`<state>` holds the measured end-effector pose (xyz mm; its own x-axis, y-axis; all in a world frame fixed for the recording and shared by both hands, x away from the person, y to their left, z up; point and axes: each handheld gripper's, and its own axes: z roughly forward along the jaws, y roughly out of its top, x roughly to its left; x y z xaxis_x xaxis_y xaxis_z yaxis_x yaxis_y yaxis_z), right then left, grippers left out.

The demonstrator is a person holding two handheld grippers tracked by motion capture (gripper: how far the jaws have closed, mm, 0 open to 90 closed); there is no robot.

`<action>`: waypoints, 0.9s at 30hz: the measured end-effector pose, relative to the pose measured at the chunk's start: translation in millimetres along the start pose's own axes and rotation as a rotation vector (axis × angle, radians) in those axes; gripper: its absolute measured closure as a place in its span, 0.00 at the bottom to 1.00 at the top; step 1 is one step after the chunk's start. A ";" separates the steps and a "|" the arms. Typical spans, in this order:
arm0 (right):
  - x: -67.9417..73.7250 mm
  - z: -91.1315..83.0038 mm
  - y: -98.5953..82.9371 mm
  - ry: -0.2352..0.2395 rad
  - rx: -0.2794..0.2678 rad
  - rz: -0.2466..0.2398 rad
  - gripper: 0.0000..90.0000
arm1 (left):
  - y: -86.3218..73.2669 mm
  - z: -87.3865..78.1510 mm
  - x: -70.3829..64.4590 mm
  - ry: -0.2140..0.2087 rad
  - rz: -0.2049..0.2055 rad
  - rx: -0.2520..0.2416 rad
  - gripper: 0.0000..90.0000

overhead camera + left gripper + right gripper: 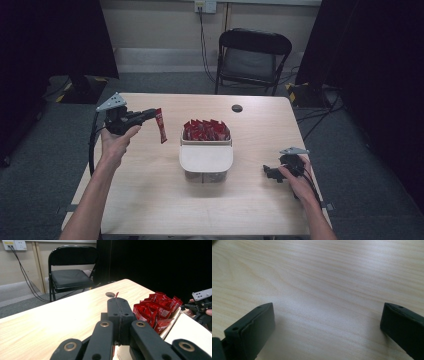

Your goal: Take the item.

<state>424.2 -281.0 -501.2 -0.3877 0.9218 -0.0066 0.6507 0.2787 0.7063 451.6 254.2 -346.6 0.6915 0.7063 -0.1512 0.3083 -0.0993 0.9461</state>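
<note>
The person's forearms come in from the bottom edge of the high view, and the left hand-held gripper (150, 114) is lifted above the bench (150, 200) with a red sachet (160, 126) in it. The sachet is a slim red packet with a little white print, pinched at its top edge and hanging straight down, clear of the wood. In the left gripper view the two jaws are pressed flat together, and a red sliver (116, 294) of the packet pokes out past their tips. It hangs just to the left of the container (205, 162), apart from it and roughly level with its rim.

That container is a pale tub whose back half is packed with more red sachets (206, 129) standing on end (its front half is covered by a flat cream lid). The right hand-held gripper (267, 172) sits low on the bench to the right of the tub, well apart from it, its jaws spread wide with bare wood between them. Beyond the far edge stands a black folding chair (252, 57), and a small dark round disc (237, 108) lies near that edge.
</note>
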 end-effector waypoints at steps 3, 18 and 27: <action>0.0 0.0 0.0 0.000 0.000 0.000 0.00 | -3.1 3.7 0.2 0.002 0.001 0.017 1.00; 0.0 0.0 0.0 0.000 0.000 0.000 0.00 | -22.8 28.0 2.4 0.017 0.007 0.112 1.00; 0.0 0.0 0.0 0.000 0.000 0.000 0.00 | -31.9 33.5 3.1 0.018 0.014 0.151 1.00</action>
<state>424.2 -281.0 -501.2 -0.3876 0.9218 -0.0067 0.6507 0.2787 0.7064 465.8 236.0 -386.8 0.6848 0.7167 -0.1321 0.3949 -0.2125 0.8938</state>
